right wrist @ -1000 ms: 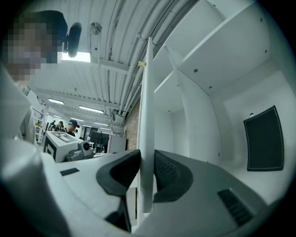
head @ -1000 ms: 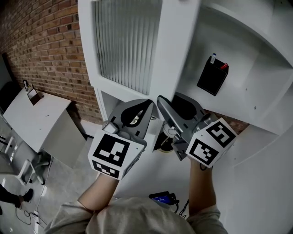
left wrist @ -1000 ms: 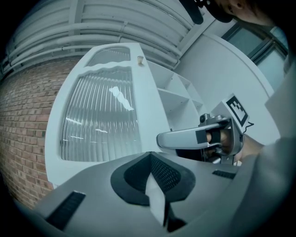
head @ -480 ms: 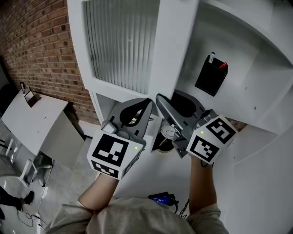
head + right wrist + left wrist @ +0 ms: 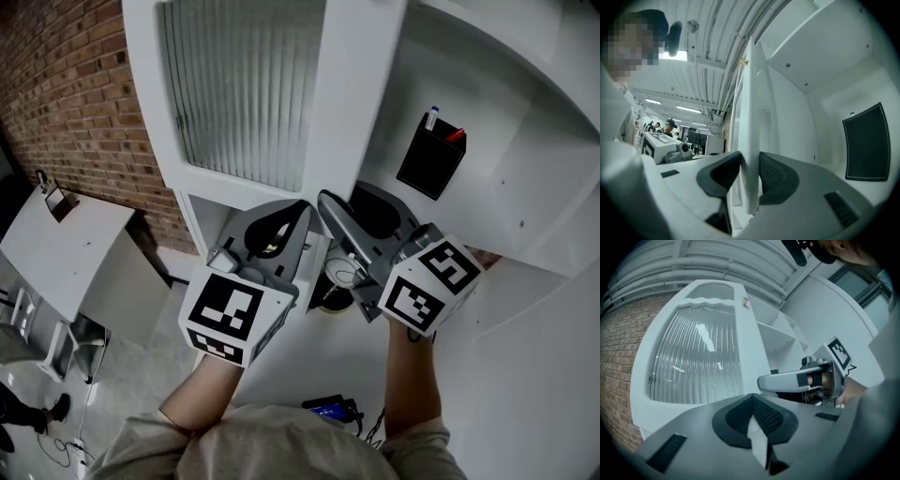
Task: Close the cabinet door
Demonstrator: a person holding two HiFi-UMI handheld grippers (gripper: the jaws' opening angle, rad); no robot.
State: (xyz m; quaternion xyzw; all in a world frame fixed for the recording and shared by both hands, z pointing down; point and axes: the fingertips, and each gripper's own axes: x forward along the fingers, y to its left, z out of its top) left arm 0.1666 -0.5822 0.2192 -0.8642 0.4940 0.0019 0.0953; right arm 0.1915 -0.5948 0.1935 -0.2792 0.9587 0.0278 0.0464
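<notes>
Head view takes in a white cabinet with bare shelves, standing against a brick wall. Its door, a white frame around a ribbed glass pane, stands swung well out from the cabinet front, so the inside is fully exposed. I judge the closing barely begun. The door has been taken by its free edge, but nearly the whole swing back to the frame is left.

At the door's lower edge sit both tools. The right gripper straddles that edge. In the right gripper view the panel stands upright between the two fingers, which have just been opening and now sit just beside its faces rather than clamping it. The left gripper is close alongside, below the door's bottom rail, its fingers drawn together at the tips. Only a pale sliver shows behind them, and nothing seems to be held.

Inside, a black pouch hangs on the cabinet's back wall, with a red pen and a blue-capped one sticking out of it.

No brand or readable writing appears. The cubes carry only black-and-white square patterns, and a small blue-lit screen low down is too small to read.
</notes>
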